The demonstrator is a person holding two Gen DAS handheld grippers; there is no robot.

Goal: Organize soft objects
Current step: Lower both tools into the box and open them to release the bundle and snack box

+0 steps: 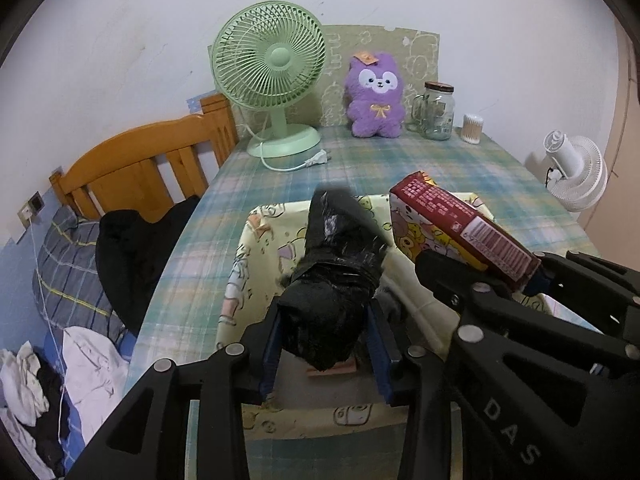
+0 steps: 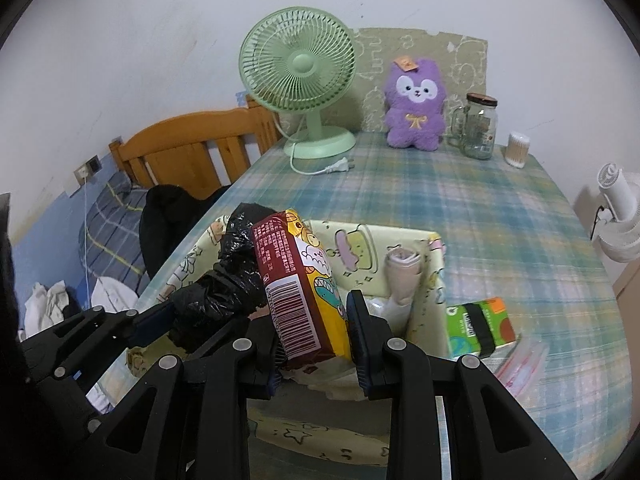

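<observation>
Bag roll (image 1: 334, 280) gripped, tissue pack (image 2: 306, 284) gripped

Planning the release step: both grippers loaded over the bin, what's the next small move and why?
Probably lower the left gripper a little and open it. Its jaws are shut on the black plastic bag roll, already above the cartoon-print fabric bin, with open floor showing beneath. The right gripper holds the tissue pack close beside it, so go one at a time.
</observation>
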